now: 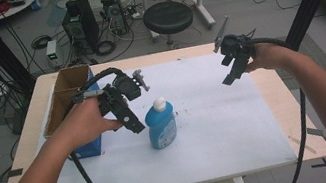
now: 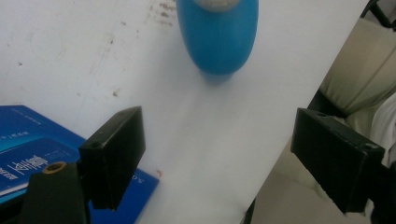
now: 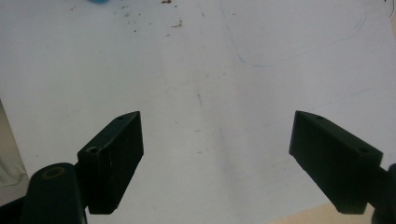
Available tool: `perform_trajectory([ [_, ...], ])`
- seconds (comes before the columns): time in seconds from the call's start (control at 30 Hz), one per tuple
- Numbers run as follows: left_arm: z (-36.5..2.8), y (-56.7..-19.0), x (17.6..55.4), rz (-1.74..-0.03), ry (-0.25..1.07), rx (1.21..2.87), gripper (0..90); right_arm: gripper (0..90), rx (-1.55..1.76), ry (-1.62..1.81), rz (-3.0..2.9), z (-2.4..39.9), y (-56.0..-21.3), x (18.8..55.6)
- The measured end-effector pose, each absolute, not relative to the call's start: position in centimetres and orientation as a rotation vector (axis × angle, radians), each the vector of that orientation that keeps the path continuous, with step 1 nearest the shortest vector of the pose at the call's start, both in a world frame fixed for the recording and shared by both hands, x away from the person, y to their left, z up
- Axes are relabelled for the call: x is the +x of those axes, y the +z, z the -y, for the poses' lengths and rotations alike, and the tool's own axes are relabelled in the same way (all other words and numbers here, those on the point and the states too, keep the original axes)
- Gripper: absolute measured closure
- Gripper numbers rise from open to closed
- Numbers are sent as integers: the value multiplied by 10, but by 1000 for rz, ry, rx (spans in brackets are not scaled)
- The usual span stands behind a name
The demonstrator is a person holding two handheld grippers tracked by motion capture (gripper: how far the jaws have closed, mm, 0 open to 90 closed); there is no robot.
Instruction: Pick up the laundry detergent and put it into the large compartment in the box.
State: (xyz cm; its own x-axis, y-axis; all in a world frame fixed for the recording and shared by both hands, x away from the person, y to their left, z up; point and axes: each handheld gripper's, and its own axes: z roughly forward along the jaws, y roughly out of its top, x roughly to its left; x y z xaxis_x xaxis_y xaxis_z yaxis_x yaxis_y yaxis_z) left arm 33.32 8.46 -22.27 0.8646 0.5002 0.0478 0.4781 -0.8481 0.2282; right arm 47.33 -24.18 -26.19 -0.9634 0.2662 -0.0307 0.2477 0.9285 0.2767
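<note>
High view: blue bottle (image 1: 161,125) with white cap upright on white sheet (image 1: 218,127) covering the counter (image 1: 272,87), just right of the left claw (image 1: 132,123), not touching it; left claw tilted down toward the sheet, held by the left hand (image 1: 86,121); open cardboard box (image 1: 66,96) behind and left of that claw, blue box (image 1: 90,146) under the hand, beside the claw's near side. Right claw (image 1: 231,75) raised above the far right part of the sheet, well apart from the bottle, held by the right hand (image 1: 269,56), cable (image 1: 302,117) trailing down along the forearm

Left gripper view: jaws spread wide, nothing between them; bottle (image 2: 217,35) ahead of the claw (image 2: 217,154), centred above the gap, standing clear of both jaws; corner of blue box (image 2: 37,154) beside and under the left jaw; edge of the sheet (image 2: 233,140) crossing between the jaws, pale cushion (image 2: 359,74) beyond it by the right jaw

Right gripper view: jaws spread wide, empty, over bare marked sheet (image 3: 210,70); sliver of blue bottle (image 3: 99,2) far ahead, up and left of the claw (image 3: 217,156)
</note>
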Motion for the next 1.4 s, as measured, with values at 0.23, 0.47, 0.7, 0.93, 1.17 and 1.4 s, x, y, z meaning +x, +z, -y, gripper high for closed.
perform_trajectory([
  [0.23, -79, -218, 333, -791, 164, 2789, 186, 173, 402, 422, -3020, 243, -262, 472],
  [0.47, -74, -216, 333, -825, 171, 2750, 186, 173, 398, 424, -3025, 241, -264, 473],
  [0.7, -71, -216, 333, -825, 163, 2737, 184, 173, 397, 421, -3025, 240, -264, 473],
  [0.93, -67, -217, 335, -844, 167, 2728, 185, 173, 397, 420, -3026, 241, -264, 473],
  [1.17, -61, -220, 341, -891, 172, 2717, 186, 173, 395, 422, -3026, 240, -265, 474],
  [1.4, -53, -226, 347, -905, 157, 2733, 184, 173, 395, 423, -3028, 239, -265, 474],
])
